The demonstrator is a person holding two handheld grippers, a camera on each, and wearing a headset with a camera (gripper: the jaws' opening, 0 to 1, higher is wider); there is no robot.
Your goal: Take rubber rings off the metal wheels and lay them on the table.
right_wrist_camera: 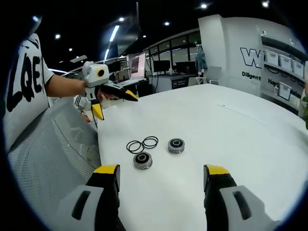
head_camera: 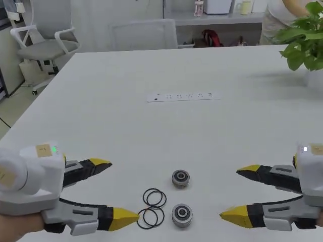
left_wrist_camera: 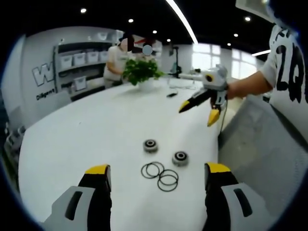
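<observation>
A wide white table (head_camera: 151, 75) was seen, with a chair (head_camera: 43, 48) beyond its far left and a plant (head_camera: 303, 45) at far right. The left gripper (head_camera: 122, 189) and right gripper (head_camera: 229, 194) were held low at the near edge, jaws spread and empty. A power strip (head_camera: 183, 96) lay mid-table, well apart. Between the grippers stood two metal wheels (head_camera: 180, 178), and the rubber rings (head_camera: 151, 207) lay loose just left of them. Stripping was judged largely done. Whether the wheels' dark rims carried more rings could not be told. If so, a wheel would need pinning and its ring peeling. No obstruction was seen.
</observation>
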